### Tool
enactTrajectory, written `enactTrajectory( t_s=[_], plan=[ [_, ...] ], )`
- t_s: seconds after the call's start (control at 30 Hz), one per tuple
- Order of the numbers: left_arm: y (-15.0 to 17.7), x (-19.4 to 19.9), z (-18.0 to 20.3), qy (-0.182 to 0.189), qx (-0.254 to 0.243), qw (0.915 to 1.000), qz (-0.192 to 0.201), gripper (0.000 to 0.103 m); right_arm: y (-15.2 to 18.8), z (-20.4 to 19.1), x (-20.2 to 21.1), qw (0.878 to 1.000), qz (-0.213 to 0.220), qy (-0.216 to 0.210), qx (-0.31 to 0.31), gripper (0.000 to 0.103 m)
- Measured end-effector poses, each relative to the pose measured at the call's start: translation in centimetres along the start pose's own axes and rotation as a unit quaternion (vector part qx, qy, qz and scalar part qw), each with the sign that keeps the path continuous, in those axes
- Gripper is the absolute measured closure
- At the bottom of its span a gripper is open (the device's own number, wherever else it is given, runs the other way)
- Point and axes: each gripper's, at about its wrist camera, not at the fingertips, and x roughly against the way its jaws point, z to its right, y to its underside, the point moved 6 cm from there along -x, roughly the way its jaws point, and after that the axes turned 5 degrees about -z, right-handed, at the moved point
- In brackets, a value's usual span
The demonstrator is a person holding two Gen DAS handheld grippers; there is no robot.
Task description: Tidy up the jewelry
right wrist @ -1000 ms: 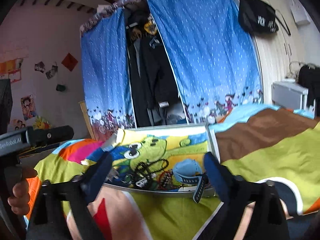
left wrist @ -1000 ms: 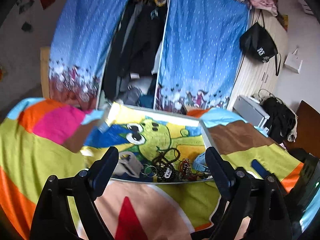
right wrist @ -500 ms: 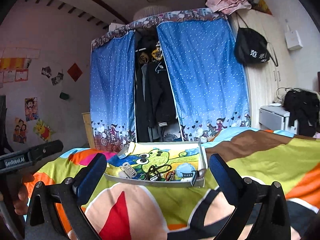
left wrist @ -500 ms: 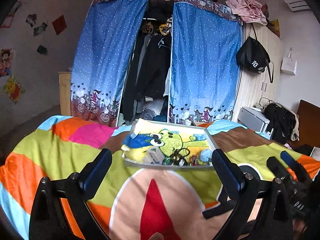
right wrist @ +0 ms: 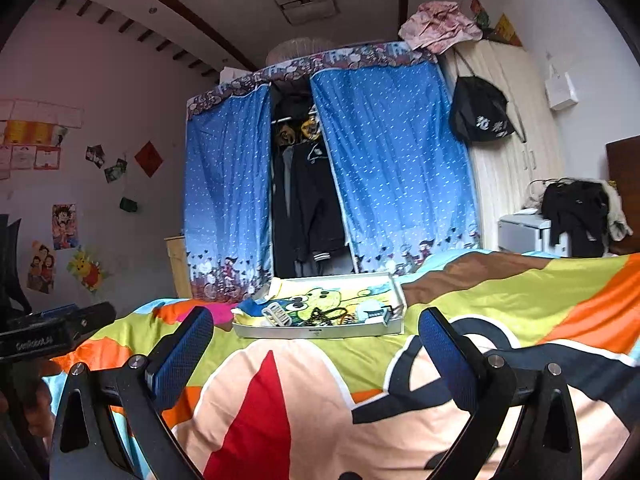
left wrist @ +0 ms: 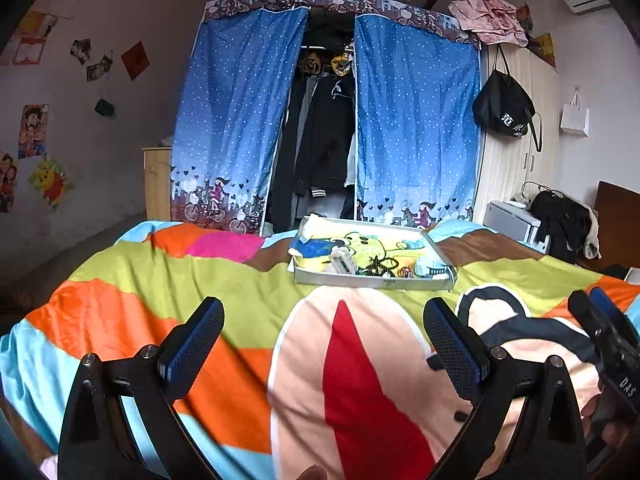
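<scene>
A shallow white tray (left wrist: pixel 372 281) (right wrist: pixel 320 333) lined with a cartoon frog cloth rests on the bright patchwork blanket, well ahead of both grippers. Along its near side lies jewelry: a dark tangle of bead strings (left wrist: pixel 380 267) (right wrist: pixel 326 316), a pale hair clip (left wrist: pixel 342 261) (right wrist: pixel 277 313) and a light blue watch (left wrist: pixel 432 269) (right wrist: pixel 370 313). My left gripper (left wrist: pixel 322 336) is open over the blanket, nothing between its fingers. My right gripper (right wrist: pixel 314 342) is open too and holds nothing. The other gripper's body shows at the right edge of the left view (left wrist: pixel 608 340) and at the left edge of the right view (right wrist: pixel 44 336).
The blanket (left wrist: pixel 180 280) covers a bed. Behind it stands a wardrobe with blue dotted curtains (left wrist: pixel 240 120) and hanging dark clothes. At right are a wooden cabinet (left wrist: pixel 516 168) with a black bag (left wrist: pixel 504 108), and a low white unit (right wrist: pixel 524 232).
Both grippers have drawn back from the tray and tilted up; the tray now looks much smaller and farther. Both stayed open with nothing in them.
</scene>
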Motion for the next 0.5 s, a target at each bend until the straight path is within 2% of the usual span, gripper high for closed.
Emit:
enactTrajectory(
  t_s=[0.23,0.5],
  plan=[
    [2.4,2.2,-0.3,0.003,0.0,1.0,0.005,0.005,1.7,0.0,3.4,1.0,0.005,0.028,-0.011,0.0],
    [5.4,3.5,-0.9,-0.001,-0.006,1.0,0.0,0.005,4.4,-1.5,4.7,0.998,-0.037,0.039,-0.013,0.0]
  ],
)
